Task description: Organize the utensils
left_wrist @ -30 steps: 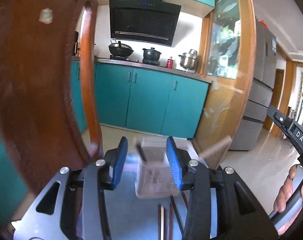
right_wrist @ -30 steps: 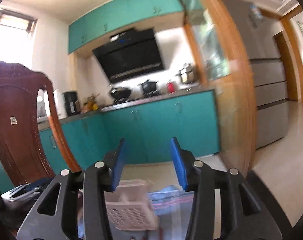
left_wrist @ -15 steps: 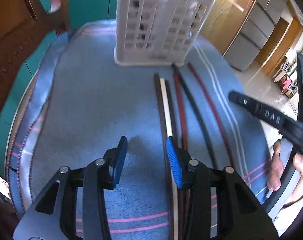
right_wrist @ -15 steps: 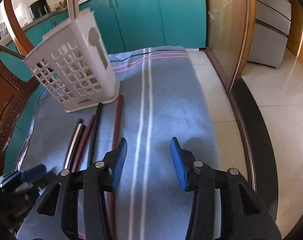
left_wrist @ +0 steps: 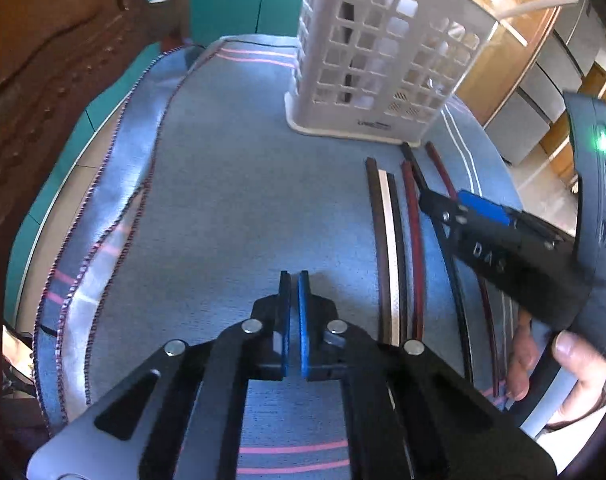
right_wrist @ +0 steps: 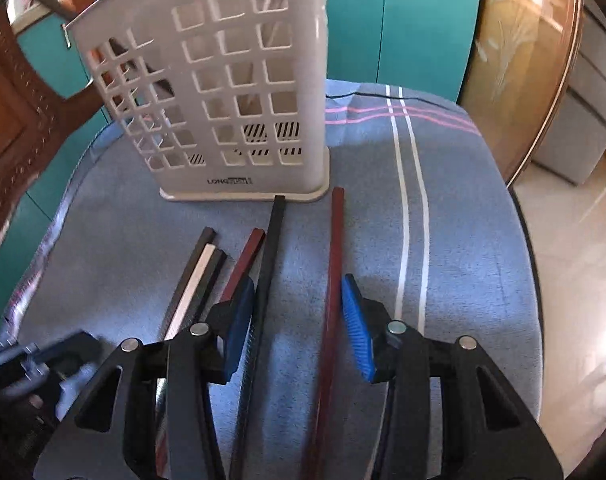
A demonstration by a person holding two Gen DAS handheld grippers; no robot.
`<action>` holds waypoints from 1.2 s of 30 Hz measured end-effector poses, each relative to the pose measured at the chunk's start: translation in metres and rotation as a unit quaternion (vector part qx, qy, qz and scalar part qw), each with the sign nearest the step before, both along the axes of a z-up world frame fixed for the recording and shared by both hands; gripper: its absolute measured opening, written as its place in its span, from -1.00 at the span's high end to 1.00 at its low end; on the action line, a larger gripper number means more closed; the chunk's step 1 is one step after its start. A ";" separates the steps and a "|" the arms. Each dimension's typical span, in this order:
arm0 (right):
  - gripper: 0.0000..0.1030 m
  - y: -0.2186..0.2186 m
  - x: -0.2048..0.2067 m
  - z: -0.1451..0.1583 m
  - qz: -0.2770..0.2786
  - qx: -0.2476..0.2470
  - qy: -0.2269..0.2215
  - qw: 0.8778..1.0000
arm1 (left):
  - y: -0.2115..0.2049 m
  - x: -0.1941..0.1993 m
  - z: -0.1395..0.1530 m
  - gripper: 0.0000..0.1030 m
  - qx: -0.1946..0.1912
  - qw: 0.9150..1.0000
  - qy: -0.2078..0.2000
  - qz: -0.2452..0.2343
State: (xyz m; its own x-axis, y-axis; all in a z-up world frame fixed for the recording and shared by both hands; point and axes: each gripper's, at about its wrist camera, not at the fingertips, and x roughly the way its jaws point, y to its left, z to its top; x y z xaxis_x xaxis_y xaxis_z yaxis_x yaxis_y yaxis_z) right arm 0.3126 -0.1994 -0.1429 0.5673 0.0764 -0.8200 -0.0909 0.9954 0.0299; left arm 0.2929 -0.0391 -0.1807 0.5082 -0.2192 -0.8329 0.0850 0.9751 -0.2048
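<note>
Chopsticks (right_wrist: 263,280): long axes run toward basket (right_wrist: 239,92). Right gripper (right_wrist: 295,324), jaws parted and empty, straddles the two rightmost; nearer. Left gripper (left_wrist: 294,292) closed, empty, well left of them.

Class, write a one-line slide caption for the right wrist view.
Open right tool straddles two chopsticks before the white utensil basket.

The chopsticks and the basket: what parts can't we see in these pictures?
- Chopsticks: near ends, both views, hidden under the tongs' frames.
- Basket: top, both views, cut off by the picture's edge.
- Basket's contents: both views, dark shapes blurred behind the lattice.
</note>
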 end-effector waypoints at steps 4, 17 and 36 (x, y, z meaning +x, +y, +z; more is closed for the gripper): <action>0.14 -0.001 -0.005 0.001 -0.018 -0.011 -0.014 1.000 | -0.004 -0.004 0.013 0.91 0.010 1.000 -0.027 -0.001; 0.14 -0.011 -0.013 -0.001 -0.058 -0.031 -0.012 0.998 | -0.013 -0.001 0.013 0.69 0.024 0.999 -0.022 -0.005; 0.88 -0.011 -0.042 0.030 -0.048 0.064 -0.029 0.996 | -0.018 0.007 0.007 0.45 0.044 0.999 -0.020 -0.006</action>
State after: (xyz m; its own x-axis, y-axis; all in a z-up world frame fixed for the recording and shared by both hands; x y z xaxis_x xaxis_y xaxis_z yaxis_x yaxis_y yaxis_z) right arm 0.2702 -0.2107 -0.1133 0.6228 0.1210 -0.7730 -0.0001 0.9880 0.1546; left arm 0.3003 -0.0569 -0.1740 0.5389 -0.1521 -0.8285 0.1029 0.9881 -0.1144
